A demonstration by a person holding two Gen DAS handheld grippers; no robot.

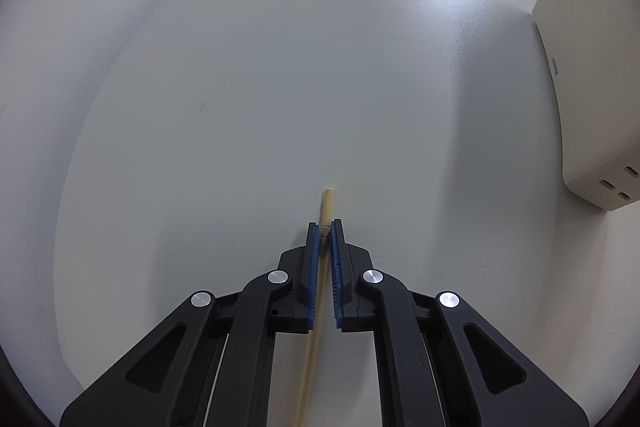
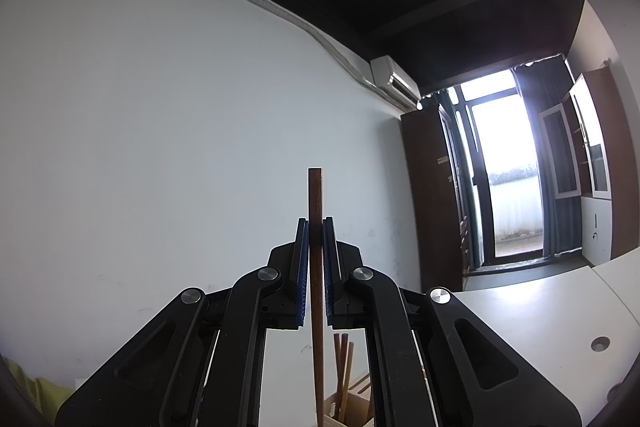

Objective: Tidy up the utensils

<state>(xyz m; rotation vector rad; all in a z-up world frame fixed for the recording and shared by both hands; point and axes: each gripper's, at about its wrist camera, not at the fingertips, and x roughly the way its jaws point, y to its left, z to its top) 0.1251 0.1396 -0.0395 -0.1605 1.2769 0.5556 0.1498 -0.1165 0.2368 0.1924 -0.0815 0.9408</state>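
Pale wooden chopstick (image 1: 325, 211) sits clamped in the left gripper (image 1: 325, 227) over the white table (image 1: 240, 87); the right gripper (image 2: 316, 223) pinches 1 dark chopstick (image 2: 315, 195) above the holder (image 2: 352, 409) (barely visible). Lift level, avoiding any twist.

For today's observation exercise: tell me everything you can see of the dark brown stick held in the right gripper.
The dark brown stick is thin, straight, apparently wooden and square-cut at its tip. It runs lengthwise between the blue pads of the right gripper, which is shut on it, its tip jutting past the fingertips against the white wall. Its lower end drops out of view toward a holder containing similar sticks.
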